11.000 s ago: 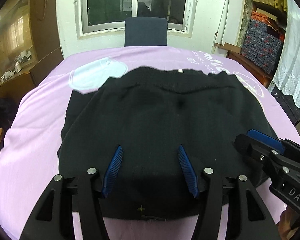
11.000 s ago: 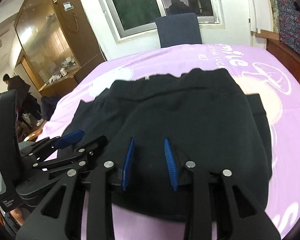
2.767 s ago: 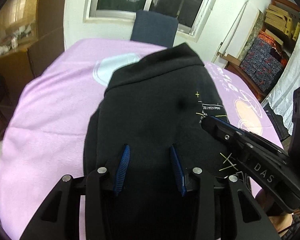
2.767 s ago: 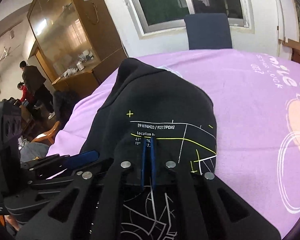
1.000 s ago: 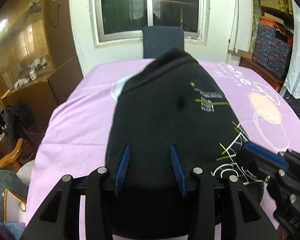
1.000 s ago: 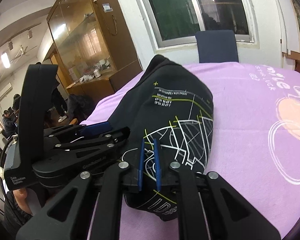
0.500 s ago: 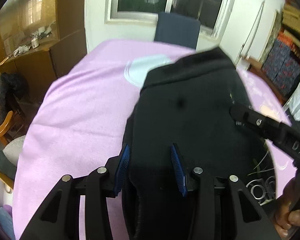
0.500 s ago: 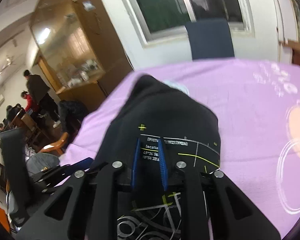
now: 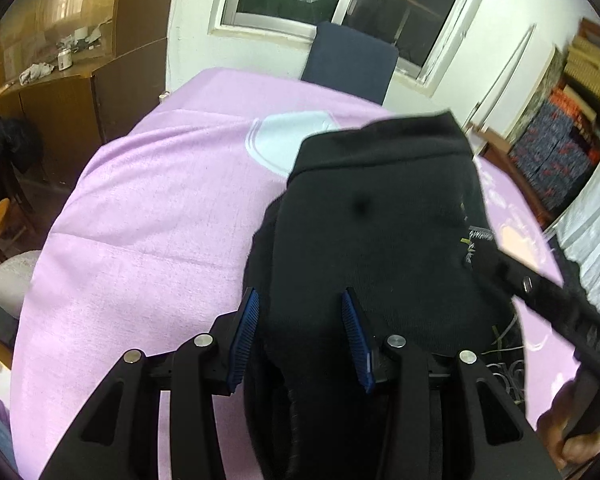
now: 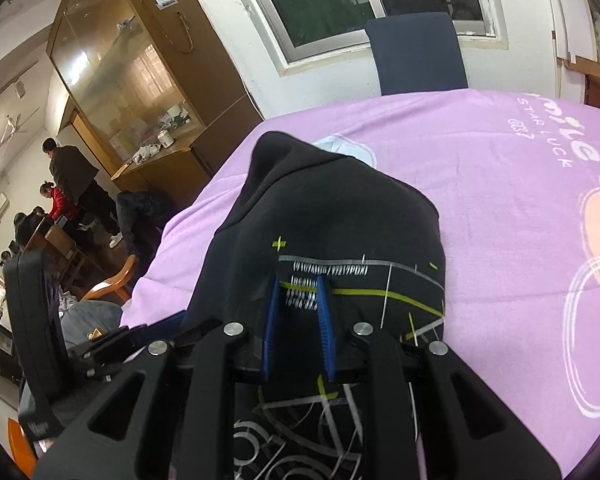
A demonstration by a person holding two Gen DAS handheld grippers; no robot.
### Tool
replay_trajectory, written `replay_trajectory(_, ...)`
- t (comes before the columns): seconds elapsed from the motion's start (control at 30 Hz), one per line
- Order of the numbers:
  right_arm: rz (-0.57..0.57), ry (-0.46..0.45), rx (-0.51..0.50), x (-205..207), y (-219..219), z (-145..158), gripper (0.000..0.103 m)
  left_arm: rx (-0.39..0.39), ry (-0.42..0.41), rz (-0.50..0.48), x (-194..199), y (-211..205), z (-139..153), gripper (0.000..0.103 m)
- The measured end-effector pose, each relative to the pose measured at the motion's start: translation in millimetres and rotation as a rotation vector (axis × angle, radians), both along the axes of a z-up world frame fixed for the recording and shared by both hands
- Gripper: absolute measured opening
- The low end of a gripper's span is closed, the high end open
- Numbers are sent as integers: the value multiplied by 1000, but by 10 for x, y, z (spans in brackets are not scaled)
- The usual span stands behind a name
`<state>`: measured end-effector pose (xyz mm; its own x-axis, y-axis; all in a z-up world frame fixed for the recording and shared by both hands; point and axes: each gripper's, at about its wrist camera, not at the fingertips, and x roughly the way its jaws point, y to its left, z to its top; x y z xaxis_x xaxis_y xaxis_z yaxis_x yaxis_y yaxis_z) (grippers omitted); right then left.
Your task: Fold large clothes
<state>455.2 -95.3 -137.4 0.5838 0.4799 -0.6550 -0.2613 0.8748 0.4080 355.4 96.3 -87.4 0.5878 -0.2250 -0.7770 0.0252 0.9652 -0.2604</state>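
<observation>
We have the black sweatshirt [image 9: 380,240] lying on the purple blanket [image 9: 148,216] that covers the desk, folded into a long narrow strip whose axis runs straight away from us toward the blue chair [image 9: 350,62] under the window. Our left tool [image 9: 302,326] has its blue pads part-spread with the strip's near left edge bunched between them; whether they press the cloth we cannot tell. Our right tool [image 10: 298,326] sits over the printed panel near the right edge, its jaws opening with cloth between them. Both tools are at the near end, so we judge the next fold carries this end away along that axis.
</observation>
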Motion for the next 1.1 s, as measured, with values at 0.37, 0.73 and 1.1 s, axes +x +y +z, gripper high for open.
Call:
replay_trajectory(0.37, 4, -56, 9, -622, -137, 54, 34, -53, -12, 13, -56, 128, 89, 47)
replay_trajectory(0.73, 46, -85, 25, -747, -153, -152, 34, 254, -33, -63, -139, -453, -55, 47)
replay_trajectory(1.1, 4, -160, 73, -907, -349, 65, 48, 262, -125, -51, -347, -510, 169, 51)
